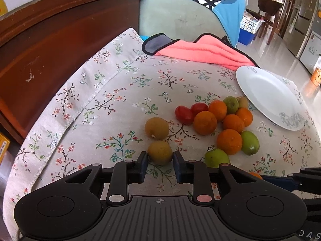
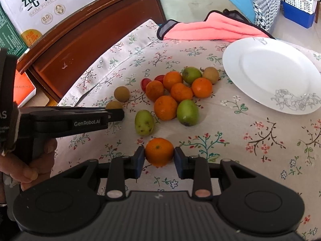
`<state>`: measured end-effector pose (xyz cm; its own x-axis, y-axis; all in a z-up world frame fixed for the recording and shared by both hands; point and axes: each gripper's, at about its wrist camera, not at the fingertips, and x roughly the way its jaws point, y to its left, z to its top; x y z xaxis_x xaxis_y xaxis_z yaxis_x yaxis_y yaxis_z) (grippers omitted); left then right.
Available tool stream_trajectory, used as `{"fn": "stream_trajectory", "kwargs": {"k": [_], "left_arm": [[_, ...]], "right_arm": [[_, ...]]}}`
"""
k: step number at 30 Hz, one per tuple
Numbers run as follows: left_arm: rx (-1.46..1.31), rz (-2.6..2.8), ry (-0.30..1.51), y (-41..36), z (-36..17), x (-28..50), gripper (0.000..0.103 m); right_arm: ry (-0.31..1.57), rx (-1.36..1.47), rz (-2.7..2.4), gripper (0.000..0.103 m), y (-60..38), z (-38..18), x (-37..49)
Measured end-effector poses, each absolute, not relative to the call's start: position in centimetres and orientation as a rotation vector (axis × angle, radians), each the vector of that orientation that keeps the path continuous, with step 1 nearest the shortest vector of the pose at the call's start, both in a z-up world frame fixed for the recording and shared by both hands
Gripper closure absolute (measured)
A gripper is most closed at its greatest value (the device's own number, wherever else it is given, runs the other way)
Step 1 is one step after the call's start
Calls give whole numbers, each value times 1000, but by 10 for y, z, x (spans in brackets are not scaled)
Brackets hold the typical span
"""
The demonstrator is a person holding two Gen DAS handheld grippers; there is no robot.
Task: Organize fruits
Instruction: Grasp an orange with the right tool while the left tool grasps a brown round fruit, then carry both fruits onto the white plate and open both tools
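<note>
The left gripper [image 1: 160,157] is pinched on a yellow-brown round fruit [image 1: 159,152], which sits low in the centre of the left wrist view with a pad pressed against each side. The right gripper [image 2: 159,154] likewise clamps a small orange [image 2: 159,151] between its pads, low in the centre of the right wrist view. Both fruits appear to rest on or just above the floral tablecloth [image 1: 124,92].

The white plate [image 2: 270,74], bare of fruit, lies toward the upper right of each frame, beyond the loose cluster of oranges, green fruits and cherry tomatoes [image 1: 218,120]. In the right wrist view the plate is near, with open cloth between it and the held orange; from the left gripper the cluster stands in the way. So the right hand looks better placed to deliver first, probably travelling up and rightward, while the left would need to lift over the pile. A second yellow-brown fruit [image 1: 156,128] lies just beyond the held one.
</note>
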<state>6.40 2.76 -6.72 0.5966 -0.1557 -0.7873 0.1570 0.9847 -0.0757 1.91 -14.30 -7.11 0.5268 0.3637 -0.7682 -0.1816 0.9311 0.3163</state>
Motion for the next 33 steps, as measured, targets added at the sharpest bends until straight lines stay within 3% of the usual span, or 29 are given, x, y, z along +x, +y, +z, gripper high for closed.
{"fn": "stream_trajectory", "kwargs": {"k": [13,33], "left_arm": [[-14,-191,835,17,-43,57,79],[15,-414,779,-102,-29,86,79]], "right_arm": [[937,251,319,71,-162,-58,24],[866,318,115,71,-269,-48,57]]}}
